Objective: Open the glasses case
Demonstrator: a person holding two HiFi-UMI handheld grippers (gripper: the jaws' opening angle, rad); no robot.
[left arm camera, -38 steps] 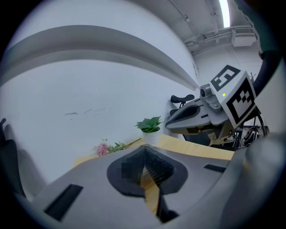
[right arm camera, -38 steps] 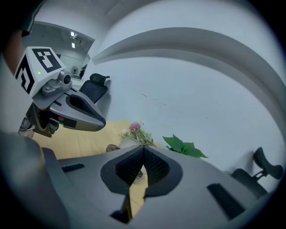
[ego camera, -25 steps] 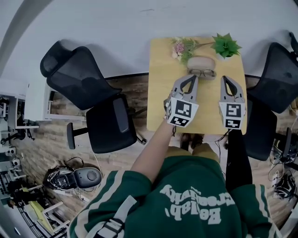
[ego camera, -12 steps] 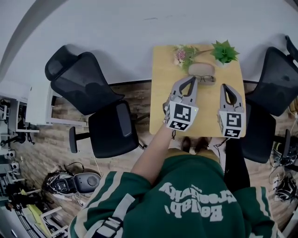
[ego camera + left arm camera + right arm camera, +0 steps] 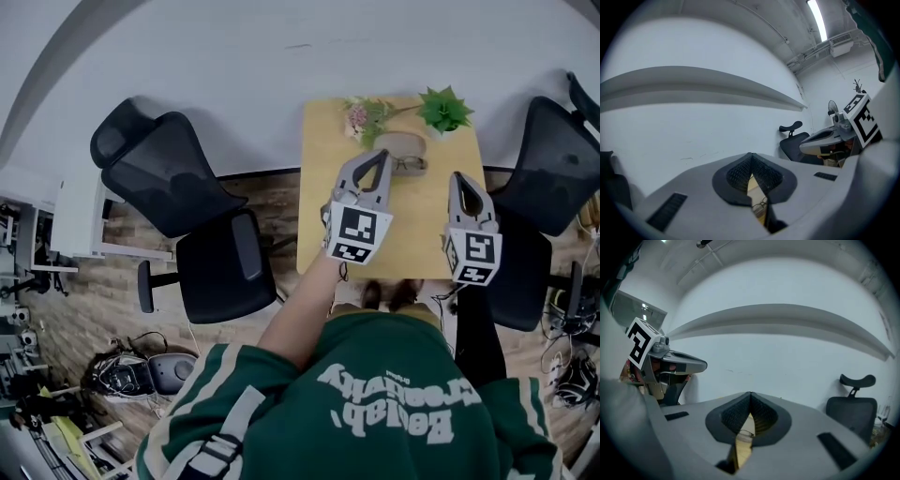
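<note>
At the table's (image 5: 323, 206) twelve o'clock edge sits the glasses case (image 5: 403, 142); the left gripper (image 5: 380, 154) and right gripper (image 5: 457, 177), both pressed together and empty, should come down on it, one pinning the base and one lifting the lid.

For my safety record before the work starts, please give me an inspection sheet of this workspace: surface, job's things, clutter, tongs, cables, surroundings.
Surface: small wooden table, near half bare.
Job's things: case at the far edge, with glasses just in front of it; too small to tell whether the case is open.
Clutter: flowers and plant behind the case.
Tongs: left tongs and right tongs are both shut, hold nothing, and are raised over the table.
Cables: a tangle of cables on the floor at lower left, more at the right edge.
Surroundings: black chairs on both sides, white wall behind.
</note>
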